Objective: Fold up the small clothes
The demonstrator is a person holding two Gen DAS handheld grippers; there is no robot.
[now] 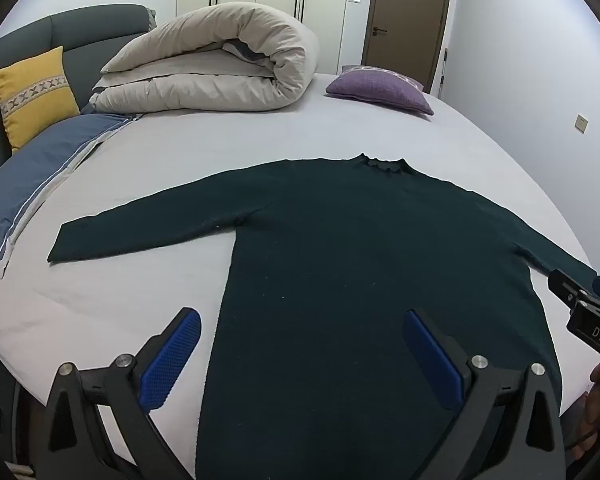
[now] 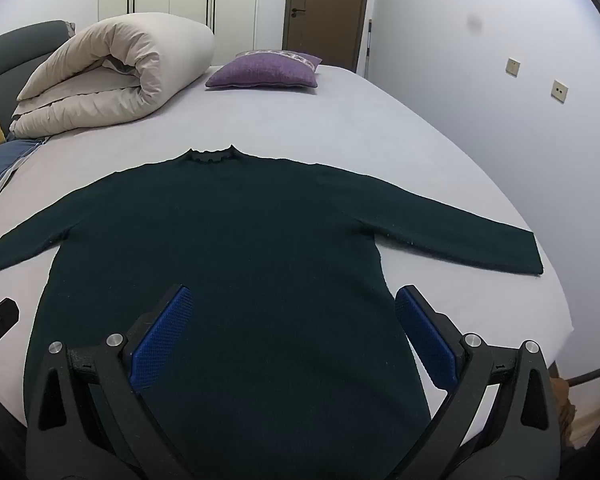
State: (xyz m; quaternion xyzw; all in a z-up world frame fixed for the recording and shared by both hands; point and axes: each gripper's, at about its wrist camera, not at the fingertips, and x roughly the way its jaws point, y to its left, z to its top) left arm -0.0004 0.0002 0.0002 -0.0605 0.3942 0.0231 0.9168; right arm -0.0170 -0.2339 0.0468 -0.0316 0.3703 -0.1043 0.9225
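Note:
A dark green long-sleeved sweater (image 1: 364, 248) lies flat on the bed, collar away from me, both sleeves spread out sideways; it also shows in the right wrist view (image 2: 240, 240). My left gripper (image 1: 302, 322) is open and empty, hovering above the sweater's lower left edge. My right gripper (image 2: 292, 304) is open and empty above the sweater's lower right part. The right gripper's body shows at the right edge of the left wrist view (image 1: 584, 312).
The bed sheet (image 1: 228, 140) is pale grey. A rolled beige duvet (image 1: 220, 64), a purple cushion (image 1: 380, 88), a blue pillow (image 1: 40, 184) and a yellow cushion (image 1: 34, 92) lie at the far side. The bed's right edge (image 2: 548, 280) drops off near a wall.

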